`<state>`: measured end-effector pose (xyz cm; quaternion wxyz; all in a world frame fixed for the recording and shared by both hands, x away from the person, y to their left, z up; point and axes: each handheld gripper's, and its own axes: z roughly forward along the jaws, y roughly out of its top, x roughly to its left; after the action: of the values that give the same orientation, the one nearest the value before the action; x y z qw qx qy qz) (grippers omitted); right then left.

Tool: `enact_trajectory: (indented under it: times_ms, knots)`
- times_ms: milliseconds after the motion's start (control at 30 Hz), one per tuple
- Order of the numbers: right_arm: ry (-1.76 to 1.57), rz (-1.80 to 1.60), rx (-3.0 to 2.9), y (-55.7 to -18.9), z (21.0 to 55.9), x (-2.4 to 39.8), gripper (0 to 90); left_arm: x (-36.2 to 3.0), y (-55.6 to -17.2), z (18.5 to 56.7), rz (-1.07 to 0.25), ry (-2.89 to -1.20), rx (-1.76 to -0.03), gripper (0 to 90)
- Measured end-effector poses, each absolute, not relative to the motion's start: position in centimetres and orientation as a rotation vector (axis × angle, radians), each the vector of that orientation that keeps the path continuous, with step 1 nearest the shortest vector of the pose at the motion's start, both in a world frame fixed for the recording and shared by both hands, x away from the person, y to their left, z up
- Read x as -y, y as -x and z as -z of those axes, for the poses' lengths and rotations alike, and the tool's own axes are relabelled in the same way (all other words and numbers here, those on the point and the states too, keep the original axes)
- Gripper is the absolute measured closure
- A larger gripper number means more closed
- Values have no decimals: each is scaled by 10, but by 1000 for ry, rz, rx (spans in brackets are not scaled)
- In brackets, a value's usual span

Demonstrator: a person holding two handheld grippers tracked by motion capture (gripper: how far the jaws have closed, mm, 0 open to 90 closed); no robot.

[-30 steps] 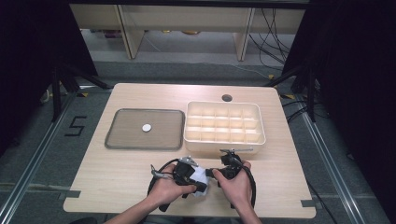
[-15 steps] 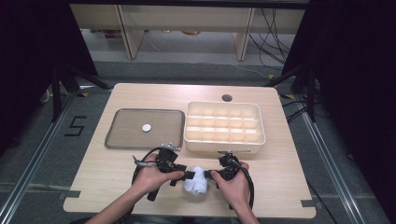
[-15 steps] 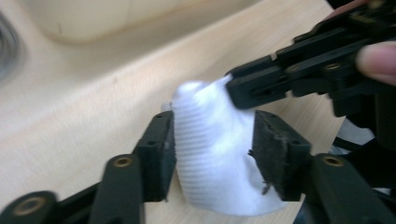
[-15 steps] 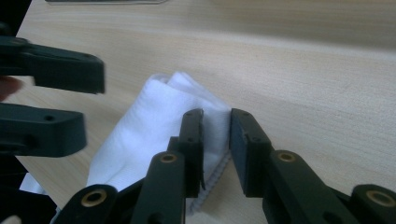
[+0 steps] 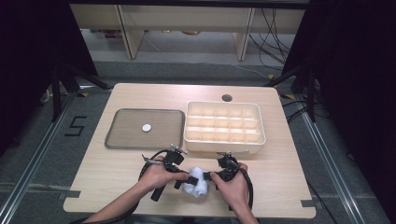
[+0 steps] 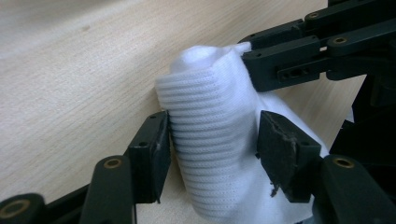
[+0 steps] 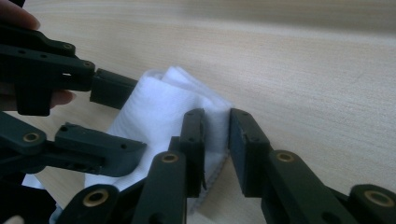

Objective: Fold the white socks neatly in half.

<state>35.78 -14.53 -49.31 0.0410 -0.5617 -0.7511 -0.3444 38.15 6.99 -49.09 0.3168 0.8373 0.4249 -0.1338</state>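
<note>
The left tool (image 6: 212,144) stands open around a rolled white ribbed cloth (image 6: 210,135) on the wooden desk (image 5: 116,168); its jaws have just been opening. The right tool (image 7: 217,140) pinches the cloth's edge, its jaws closing.

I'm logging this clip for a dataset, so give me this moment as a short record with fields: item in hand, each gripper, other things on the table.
item: white ribbed sock, bunched up at the table's near edge
left gripper: jaws have just been opening; they straddle the sock roll, pads at its sides without squeezing it
right gripper: jaws narrowly apart, pinching an edge of the sock
tray: grey, left of the box, holds a small white disc
divided box: cream, compartments look empty
table: light wood
</note>
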Motion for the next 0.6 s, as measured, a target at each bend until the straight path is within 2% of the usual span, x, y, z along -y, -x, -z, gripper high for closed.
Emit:
enact_trajectory:
  times_ms: [267, 600]
  knots:
    - [1748, 1031, 2298, -357, 493, 144, 768, -68, -386, 493, 390, -2214, -1118, 515]
    - [1705, 1057, 2301, -358, 494, 146, 766, -68, -385, 496, 394, -2191, -1068, 665]
